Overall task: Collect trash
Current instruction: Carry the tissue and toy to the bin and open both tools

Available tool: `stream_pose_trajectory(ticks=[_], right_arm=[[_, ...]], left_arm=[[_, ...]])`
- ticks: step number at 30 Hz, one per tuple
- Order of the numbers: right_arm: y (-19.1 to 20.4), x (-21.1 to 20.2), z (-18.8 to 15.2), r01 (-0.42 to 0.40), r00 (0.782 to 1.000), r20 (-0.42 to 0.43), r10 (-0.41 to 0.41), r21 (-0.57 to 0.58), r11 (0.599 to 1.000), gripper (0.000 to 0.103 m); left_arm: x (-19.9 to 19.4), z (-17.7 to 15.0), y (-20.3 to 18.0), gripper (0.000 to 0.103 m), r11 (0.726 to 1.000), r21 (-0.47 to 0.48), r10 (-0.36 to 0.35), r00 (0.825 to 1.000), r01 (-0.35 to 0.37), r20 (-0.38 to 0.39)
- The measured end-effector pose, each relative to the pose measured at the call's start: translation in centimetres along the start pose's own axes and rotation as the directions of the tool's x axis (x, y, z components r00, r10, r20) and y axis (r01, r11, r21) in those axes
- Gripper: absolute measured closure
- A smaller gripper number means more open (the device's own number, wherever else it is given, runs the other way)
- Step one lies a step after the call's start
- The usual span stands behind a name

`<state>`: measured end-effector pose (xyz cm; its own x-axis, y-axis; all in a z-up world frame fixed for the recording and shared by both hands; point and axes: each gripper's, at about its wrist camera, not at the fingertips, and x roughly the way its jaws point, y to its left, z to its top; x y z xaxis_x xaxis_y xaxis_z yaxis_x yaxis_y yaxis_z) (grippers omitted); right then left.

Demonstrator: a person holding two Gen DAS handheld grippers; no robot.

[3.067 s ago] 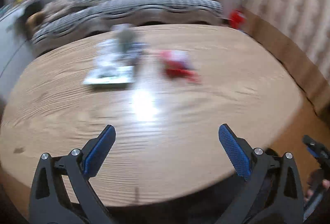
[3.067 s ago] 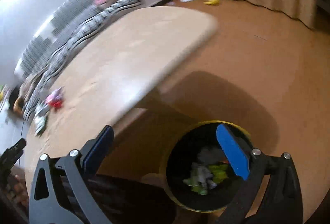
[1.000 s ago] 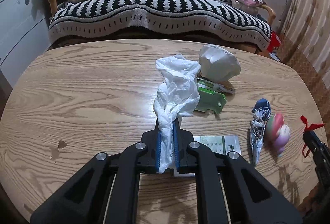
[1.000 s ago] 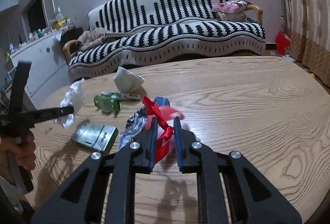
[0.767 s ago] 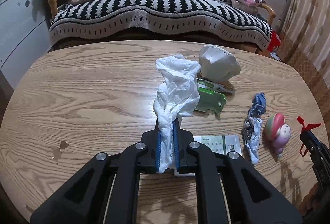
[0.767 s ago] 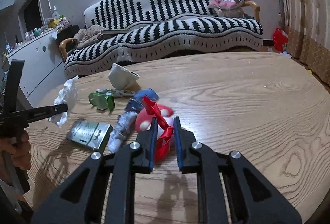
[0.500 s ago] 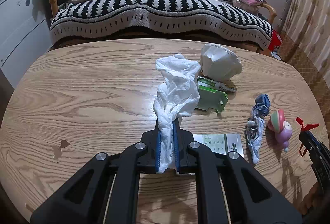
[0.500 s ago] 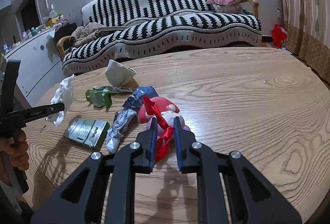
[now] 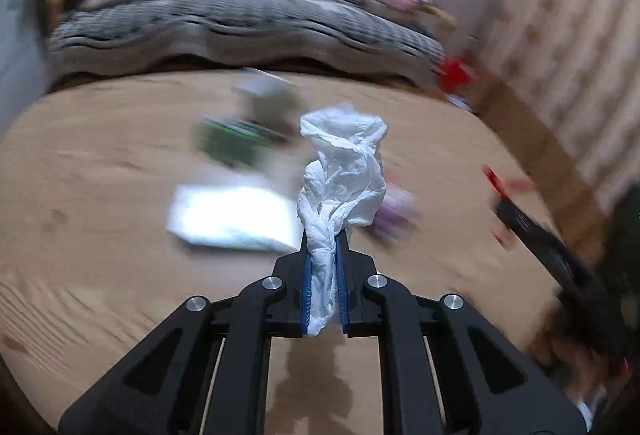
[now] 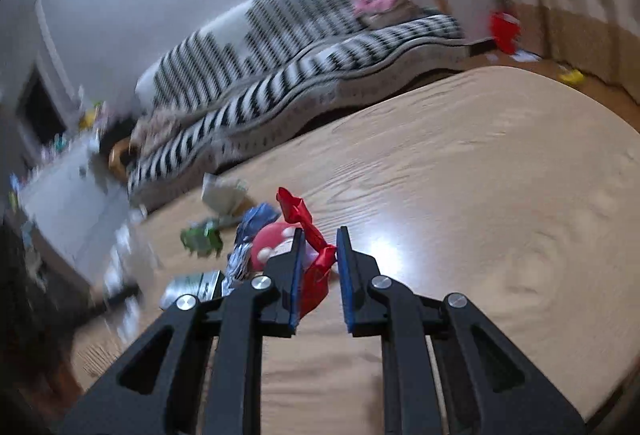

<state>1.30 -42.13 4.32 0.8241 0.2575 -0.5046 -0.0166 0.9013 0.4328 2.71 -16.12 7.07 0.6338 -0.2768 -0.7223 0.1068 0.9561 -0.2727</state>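
Left gripper, bottom centre of the left wrist view: jaws pinching a crumpled white tissue wad, which stands up from the blue pads to mid-frame, above the light wooden counter. Blurred behind it, left of centre: flat white-and-green carton, crushed green box. Far right of frame: right gripper, dark and smeared, with a red scrap at its tip.

Right gripper, bottom centre of the right wrist view: jaws pinching a twisted red plastic wrapper; wrapper leans toward the left pad and sticks up past the tips. Just left of the jaws on the counter: pink-and-red rounded toy, crumpled blue-and-silver foil wrapper. Further left: green box, flat carton. Upper half of both views: black-and-white striped sofa.
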Motion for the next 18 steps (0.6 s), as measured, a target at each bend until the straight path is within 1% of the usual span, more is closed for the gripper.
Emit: stream_pose_trajectory(ticks=[1,2,3,4,5,6,7,8,9,10,11,12,14,15,18], right_arm=[[-2.0,-2.5,-0.4,0.033,0.999,0.017,-0.033,0.017,0.999,0.087],[-3.2,-4.0,-0.7,0.051,0.998,0.020,-0.051,0.026,0.998,0.087],[-5.5,-6.4,-1.3,0.079,0.997,0.019,-0.080,0.048,0.996,0.087],[-7.0,-8.0,-1.8,0.096,0.995,0.019,-0.097,0.065,0.993,0.087],[-9.0,-10.1,-2.5,0.123,0.992,0.018,-0.125,0.086,0.989,0.087],[-11.6,-12.6,-3.5,0.165,0.986,0.010,-0.167,0.115,0.980,0.087],[-13.5,-14.2,-4.4,0.188,0.982,-0.002,-0.190,0.140,0.972,0.087],[-15.4,-15.6,-5.4,0.208,0.978,-0.022,-0.207,0.169,0.963,0.087],[-17.3,-16.8,-6.6,0.227,0.974,-0.052,-0.221,0.200,0.953,0.087],[-19.6,-17.9,-8.1,0.254,0.967,-0.091,-0.239,0.233,0.939,0.087],[-21.5,-18.9,-9.6,0.290,0.956,-0.128,-0.265,0.258,0.922,0.087],[-23.3,-19.8,-11.0,0.318,0.946,-0.158,-0.283,0.283,0.905,0.087],[-25.3,-21.1,-13.0,0.331,0.941,-0.186,-0.283,0.330,0.884,0.087],[-26.4,-21.8,-14.0,0.331,0.941,-0.194,-0.277,0.360,0.872,0.087],[-27.5,-22.7,-14.8,0.322,0.945,-0.190,-0.267,0.388,0.863,0.087]], left_arm=[[-0.3,-1.6,-3.0,0.093,0.998,0.048,-0.048,0.998,0.050,-0.029],[-0.6,-3.0,-5.4,0.093,0.993,0.084,-0.082,0.995,0.087,-0.057],[-0.7,-4.4,-7.6,0.093,0.986,0.117,-0.112,0.990,0.122,-0.088],[-0.7,-6.5,-10.8,0.093,0.972,0.161,-0.149,0.979,0.171,-0.139],[-0.6,-7.7,-12.5,0.093,0.964,0.183,-0.165,0.971,0.195,-0.171],[-0.3,-9.1,-14.5,0.093,0.952,0.207,-0.180,0.960,0.225,-0.215],[0.2,-11.2,-17.2,0.093,0.933,0.237,-0.199,0.938,0.270,-0.283],[0.6,-12.8,-18.9,0.094,0.918,0.255,-0.212,0.920,0.303,-0.330],[0.9,-13.9,-20.3,0.093,0.906,0.267,-0.220,0.905,0.328,-0.364],[1.2,-15.5,-22.2,0.094,0.889,0.290,-0.220,0.887,0.354,-0.406],[1.5,-16.9,-23.8,0.094,0.874,0.315,-0.214,0.876,0.369,-0.433],[1.9,-18.0,-25.1,0.094,0.861,0.340,-0.202,0.868,0.378,-0.453],[2.9,-20.4,-27.6,0.094,0.838,0.381,-0.173,0.852,0.391,-0.494],[3.4,-21.3,-28.5,0.094,0.830,0.396,-0.157,0.846,0.393,-0.510],[4.3,-23.0,-30.2,0.094,0.815,0.427,-0.126,0.839,0.392,-0.529]])
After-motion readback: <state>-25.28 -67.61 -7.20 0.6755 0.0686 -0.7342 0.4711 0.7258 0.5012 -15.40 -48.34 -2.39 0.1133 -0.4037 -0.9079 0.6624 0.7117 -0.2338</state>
